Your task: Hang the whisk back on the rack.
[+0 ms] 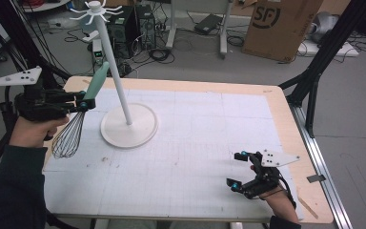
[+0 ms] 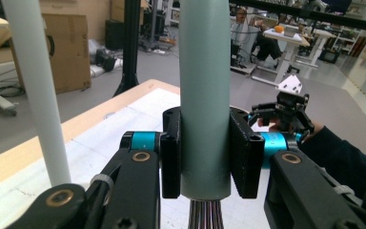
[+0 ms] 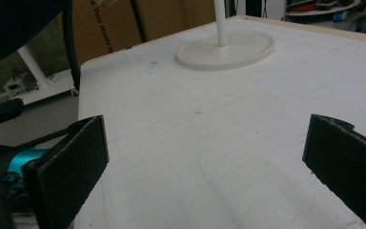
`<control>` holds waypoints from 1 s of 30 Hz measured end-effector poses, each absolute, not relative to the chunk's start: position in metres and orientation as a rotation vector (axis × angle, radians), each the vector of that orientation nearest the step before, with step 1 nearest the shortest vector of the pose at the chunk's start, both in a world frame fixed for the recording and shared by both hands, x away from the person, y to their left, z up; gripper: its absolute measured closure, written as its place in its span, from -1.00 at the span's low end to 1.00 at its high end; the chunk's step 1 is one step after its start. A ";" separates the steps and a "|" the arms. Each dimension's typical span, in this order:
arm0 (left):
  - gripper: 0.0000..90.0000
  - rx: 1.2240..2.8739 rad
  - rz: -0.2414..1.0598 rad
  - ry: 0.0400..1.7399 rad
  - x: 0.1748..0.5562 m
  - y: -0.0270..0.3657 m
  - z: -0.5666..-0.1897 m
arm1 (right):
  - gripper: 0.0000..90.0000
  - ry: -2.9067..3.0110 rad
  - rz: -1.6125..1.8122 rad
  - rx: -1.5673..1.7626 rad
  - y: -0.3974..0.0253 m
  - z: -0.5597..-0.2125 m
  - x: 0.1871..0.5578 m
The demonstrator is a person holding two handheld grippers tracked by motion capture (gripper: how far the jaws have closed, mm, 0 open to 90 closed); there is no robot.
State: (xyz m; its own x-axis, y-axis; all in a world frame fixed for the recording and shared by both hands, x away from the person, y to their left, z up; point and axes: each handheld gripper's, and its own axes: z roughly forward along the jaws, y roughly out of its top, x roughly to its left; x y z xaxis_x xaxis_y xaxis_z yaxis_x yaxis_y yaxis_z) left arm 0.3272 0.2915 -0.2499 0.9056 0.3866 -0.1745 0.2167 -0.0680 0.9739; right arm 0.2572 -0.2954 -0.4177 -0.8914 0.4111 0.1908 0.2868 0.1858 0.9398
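From above, the left tool grips a whisk by its teal handle, the wire head hanging below the jaws and clear of the worktop, just beside the white pole of a hook stand. The whisk appears to be in transit towards the stand; the next move likely calls for raising it so the handle's top end meets one of the hooks at the crown, well above the tool. The right tool sits well apart at the worktop's near right corner, jaws spread and empty. Along the left tool itself, both black jaws press flat on the handle of the whisk from either side, wires just showing beneath; the stand's pole rises close to one side, and the other hand's tool waits beyond. Along the right tool, the jaws stand wide apart over bare worktop, holding nothing, with the stand's round base farther ahead.
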 end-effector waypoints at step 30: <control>0.54 1.526 0.210 0.493 0.350 0.339 -0.219 | -1.00 2.313 1.821 0.690 -0.299 -0.414 0.256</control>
